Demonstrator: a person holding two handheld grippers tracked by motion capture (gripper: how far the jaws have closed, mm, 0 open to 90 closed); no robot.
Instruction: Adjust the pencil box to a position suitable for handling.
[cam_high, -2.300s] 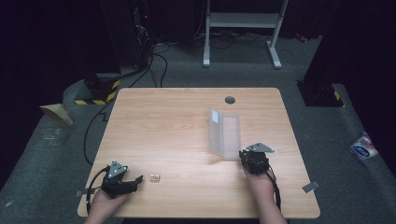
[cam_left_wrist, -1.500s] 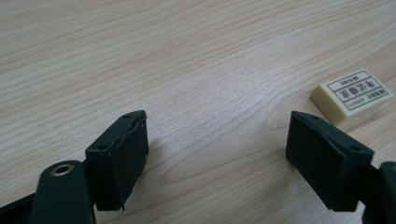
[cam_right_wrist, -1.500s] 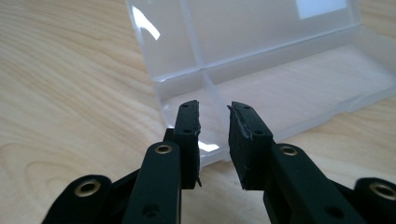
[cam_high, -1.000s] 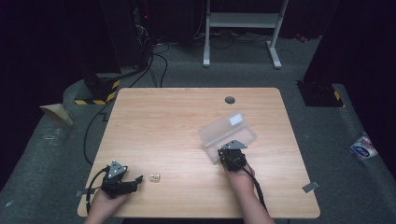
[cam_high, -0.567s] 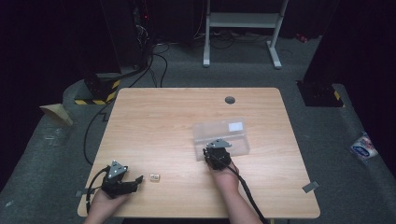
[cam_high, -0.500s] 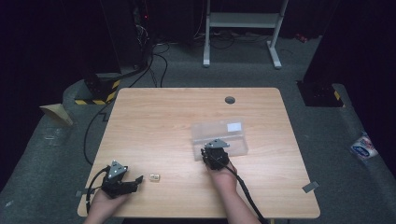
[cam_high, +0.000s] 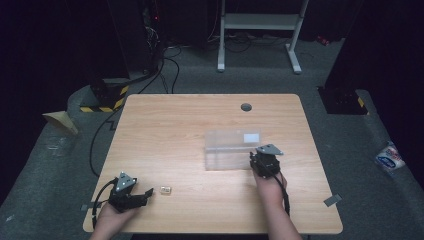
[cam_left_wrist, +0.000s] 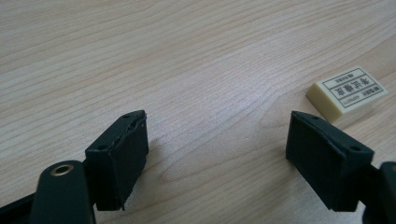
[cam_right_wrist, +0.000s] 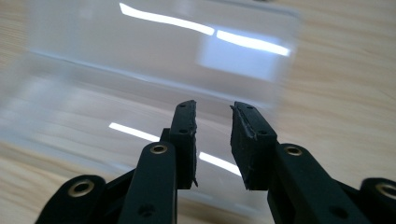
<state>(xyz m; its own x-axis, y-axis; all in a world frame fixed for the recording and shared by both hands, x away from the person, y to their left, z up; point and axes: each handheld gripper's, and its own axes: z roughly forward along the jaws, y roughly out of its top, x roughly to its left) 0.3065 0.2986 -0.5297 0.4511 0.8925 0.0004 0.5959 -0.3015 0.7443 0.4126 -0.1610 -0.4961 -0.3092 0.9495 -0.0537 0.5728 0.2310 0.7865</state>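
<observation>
Left gripper (cam_high: 144, 194): jaws wide apart – holds nothing, eraser (cam_left_wrist: 346, 93) just beside.
Right gripper (cam_right_wrist: 212, 140): narrow gap, by clear box (cam_high: 232, 150).
Table (cam_high: 165, 130): wood – dark room.

1. Table (cam_high: 165, 130): light wood, fine darker grain; one dark round grommet (cam_high: 246, 107).
2. Plastic box (cam_high: 230, 150): clear, colourless, with a white label (cam_high: 251, 137).
3. Eraser (cam_left_wrist: 346, 92): cream, white sleeve with black printing.
4. Left gripper (cam_left_wrist: 217, 154), right gripper (cam_right_wrist: 212, 140): black jaws, brass-coloured rivets.
5. Floor (cam_high: 65, 150): dark grey; yellow-and-black striped strip (cam_high: 107, 101).
</observation>
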